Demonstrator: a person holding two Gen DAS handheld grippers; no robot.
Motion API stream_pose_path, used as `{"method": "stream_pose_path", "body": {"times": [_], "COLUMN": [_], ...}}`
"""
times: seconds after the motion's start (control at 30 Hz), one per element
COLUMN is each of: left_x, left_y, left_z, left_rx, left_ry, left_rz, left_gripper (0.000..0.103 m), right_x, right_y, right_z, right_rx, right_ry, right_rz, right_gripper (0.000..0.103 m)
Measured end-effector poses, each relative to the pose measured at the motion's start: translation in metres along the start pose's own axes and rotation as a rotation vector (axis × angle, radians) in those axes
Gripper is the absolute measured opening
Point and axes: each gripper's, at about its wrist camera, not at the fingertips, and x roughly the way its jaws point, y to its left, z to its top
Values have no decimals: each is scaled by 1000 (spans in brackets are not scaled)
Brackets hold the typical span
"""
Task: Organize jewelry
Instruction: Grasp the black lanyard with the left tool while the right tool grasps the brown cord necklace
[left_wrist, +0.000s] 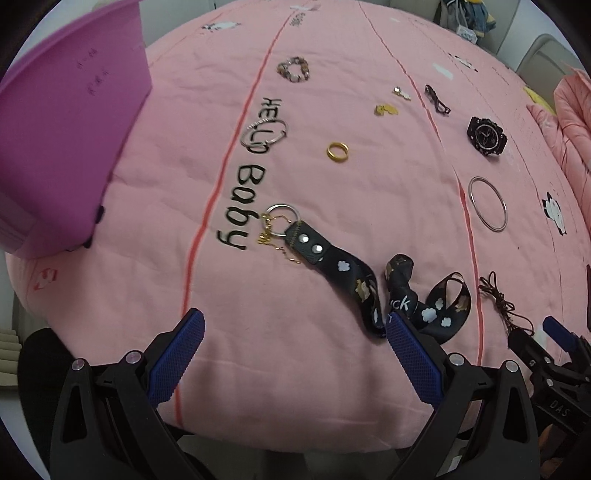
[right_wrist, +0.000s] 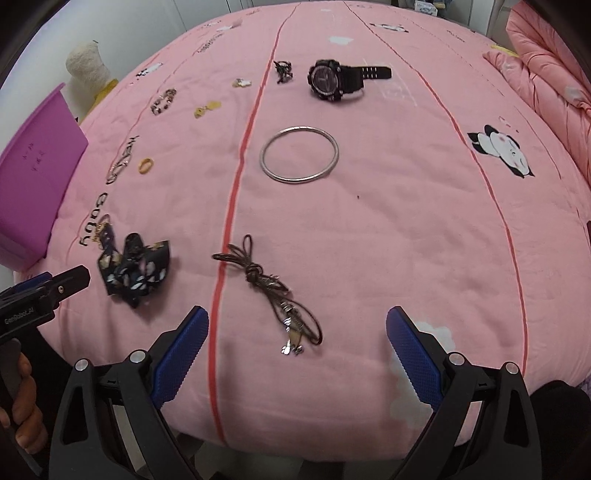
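Jewelry lies scattered on a pink bedspread (left_wrist: 332, 387). In the left wrist view my left gripper (left_wrist: 295, 325) is open near the front edge, just short of a black lanyard strap (left_wrist: 354, 273) with a key ring and a thin gold chain (left_wrist: 271, 236). Farther off lie a gold ring (left_wrist: 337, 150), silver hoops (left_wrist: 263, 133), a bead bracelet (left_wrist: 294, 69), a black watch (left_wrist: 485, 135) and a silver bangle (left_wrist: 487, 204). My right gripper (right_wrist: 297, 325) is open, its fingers either side of a brown cord necklace (right_wrist: 273, 288). The bangle (right_wrist: 299, 154) and watch (right_wrist: 332, 79) lie beyond it.
A purple box (left_wrist: 70, 122) with its lid raised stands at the left edge of the bed (right_wrist: 33, 177). A folded pink quilt (right_wrist: 546, 74) lies at the right. A hand (right_wrist: 22, 417) holds the left gripper. Small gold charms (left_wrist: 385, 109) and a dark cord (left_wrist: 437, 100) lie at the back.
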Motion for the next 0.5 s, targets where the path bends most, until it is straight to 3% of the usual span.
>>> {"method": "stream_pose_path", "body": {"times": [0.5], "left_x": [16], "left_y": [-35], "left_z": [1], "left_rx": [59], "left_ry": [28], "left_rz": [-46], "left_gripper": [97], "right_x": [22], "right_y": [-3], "right_z": [2], "right_rx": [-11], "right_ry": [33], "right_rz": [-6], "right_gripper": [93]}}
